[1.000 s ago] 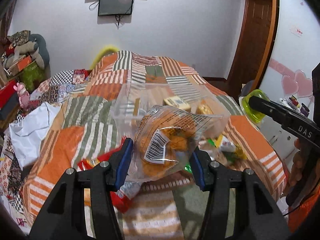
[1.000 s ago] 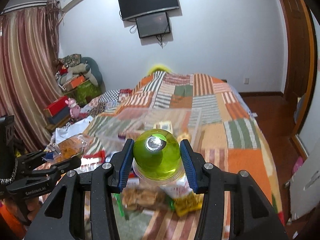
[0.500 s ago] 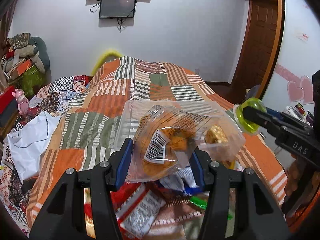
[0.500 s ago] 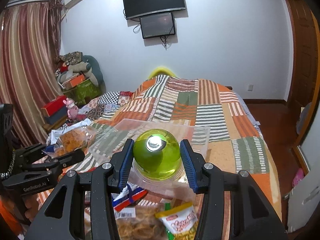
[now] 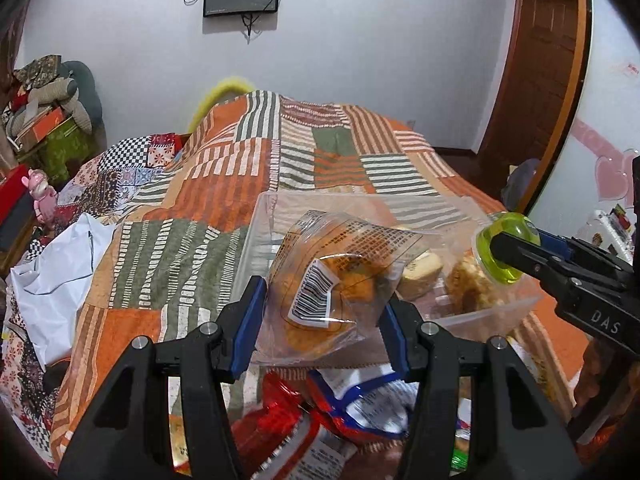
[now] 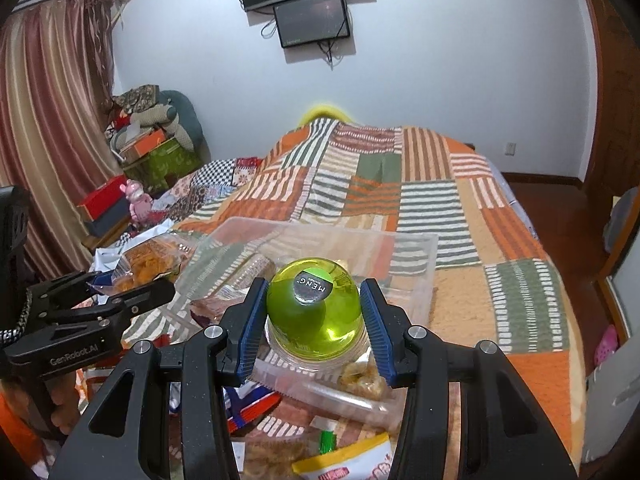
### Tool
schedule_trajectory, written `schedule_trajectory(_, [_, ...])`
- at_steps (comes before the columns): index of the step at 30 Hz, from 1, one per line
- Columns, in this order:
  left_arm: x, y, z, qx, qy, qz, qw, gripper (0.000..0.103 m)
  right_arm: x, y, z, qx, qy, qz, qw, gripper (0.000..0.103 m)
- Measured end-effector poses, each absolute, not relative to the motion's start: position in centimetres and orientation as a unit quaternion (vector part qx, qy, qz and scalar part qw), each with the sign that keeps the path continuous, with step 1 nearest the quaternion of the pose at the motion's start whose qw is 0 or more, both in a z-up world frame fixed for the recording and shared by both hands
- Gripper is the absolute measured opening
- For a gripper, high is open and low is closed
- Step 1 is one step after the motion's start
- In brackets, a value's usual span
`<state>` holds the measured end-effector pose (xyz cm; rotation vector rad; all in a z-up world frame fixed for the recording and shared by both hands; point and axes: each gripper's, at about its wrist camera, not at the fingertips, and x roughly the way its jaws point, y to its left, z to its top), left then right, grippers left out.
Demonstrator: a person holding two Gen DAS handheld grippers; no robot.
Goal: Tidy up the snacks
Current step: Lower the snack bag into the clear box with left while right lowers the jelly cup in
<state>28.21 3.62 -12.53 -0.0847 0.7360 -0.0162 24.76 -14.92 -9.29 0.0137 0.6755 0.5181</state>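
A: A bedroom with a pale wall, two dark screens (image 6: 308, 0) mounted high at 12 o'clock, a striped curtain (image 6: 48, 128) at 9 o'clock in the right wrist view. The bed carries an orange, green and white patchwork quilt (image 6: 420, 200), and on it sits a clear rectangular plastic bin (image 6: 412, 256).

B: What do the snacks look like?

A: The left gripper (image 5: 322, 312) is clamped on a clear crinkly bag of orange-brown fried pieces (image 5: 340, 276) with a white barcode sticker facing the camera. The right gripper (image 6: 314, 320) is closed on a round yellow-green translucent jelly cup (image 6: 316, 312); its foil lid reads "MENG".

B: Where are they against the bin?

A: The bag hangs over the bin's near left part, its top edge reaching toward 1 o'clock from the blue pads. In the left wrist view the jelly cup (image 5: 500, 248) sits at 3 o'clock, over the bin's right rim (image 5: 496, 312). Yellowish wrapped cakes (image 5: 420, 274) lie inside the bin, between the two held items.

B: Any room to move?

A: The quilt beyond the bin, toward 12 o'clock, is open. At 6 o'clock, under both grippers, loose packets crowd the quilt: a red foil packet (image 5: 280, 412), a blue-and-white packet (image 5: 372, 404), and a yellow-and-white pouch (image 6: 348, 460). A white crumpled sheet (image 5: 56, 264) lies at 9 o'clock, and the bed's right edge drops to a wooden floor (image 6: 560, 216) at 3 o'clock.
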Motion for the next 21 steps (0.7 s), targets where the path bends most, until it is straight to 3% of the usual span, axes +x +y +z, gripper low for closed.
schedule_trajectory(17, [31.6,3.4,-14.0,-0.001,0.373,0.014,0.928,0.054,27.0,-12.9,-12.4,-0.026,0.389,0.267,0.881,0.044])
schedule_trajectory(21, [31.8,3.2,-14.1,-0.003,0.383,0.004,0.924,0.062,26.9,-12.6,-12.4,-0.036,0.391,0.267,0.88,0.045])
